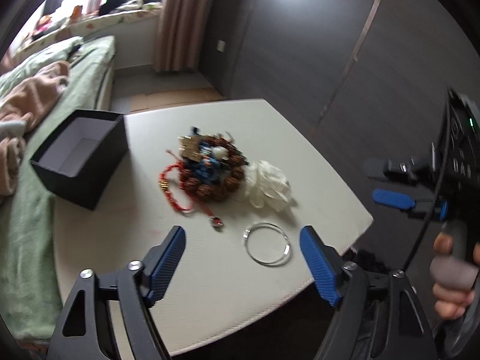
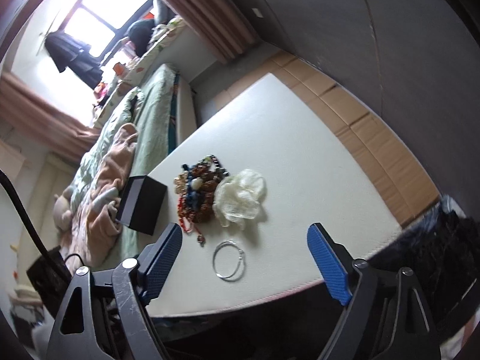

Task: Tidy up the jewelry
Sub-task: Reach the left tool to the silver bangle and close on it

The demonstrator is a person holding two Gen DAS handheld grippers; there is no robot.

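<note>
Both grippers, left (image 1: 243, 237) and right (image 2: 244, 237), hang spread wide and hold nothing above the table (image 1: 210, 285). A bangle (image 1: 266, 244) lies near the jewelry pile (image 1: 210, 168); the box (image 1: 81, 156) stands beside it.

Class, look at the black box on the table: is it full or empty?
Empty, as far as shown. The box is open with no lid, and its pale lining is bare; the jewelry is still heaped on the table beside it.

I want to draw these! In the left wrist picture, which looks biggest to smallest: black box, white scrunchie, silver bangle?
1. Open black cardboard box, clearly largest.
2. Frilly white fabric scrunchie and thin silver wire bangle: they look about alike, and the bangle lies nearer the camera, so I won't rank them.
</note>
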